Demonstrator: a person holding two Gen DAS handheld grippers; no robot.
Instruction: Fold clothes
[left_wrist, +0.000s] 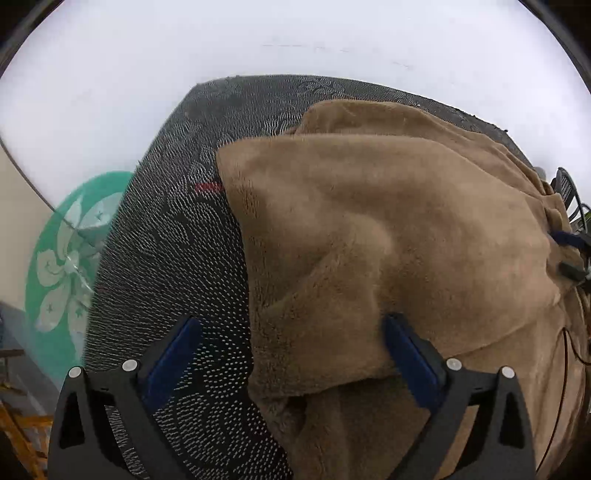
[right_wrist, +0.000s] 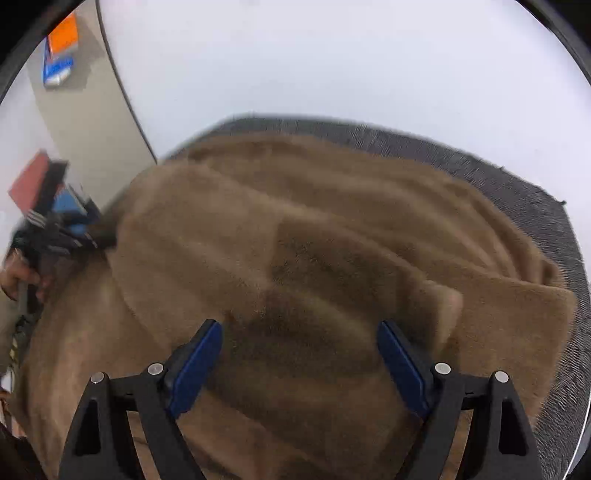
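I see a fluffy brown fleece garment (left_wrist: 388, 229) in soft folds on dark dotted cloth (left_wrist: 177, 258); both grippers' fingers (left_wrist: 177, 354) (right_wrist: 199, 362) stand apart.

A tan fleece garment (left_wrist: 388, 236) is being seen lying partly folded on a dark patterned cloth (left_wrist: 177, 258), one flap laid over the rest (deep creases across it), its left edge running straight, its bulk rumpled.
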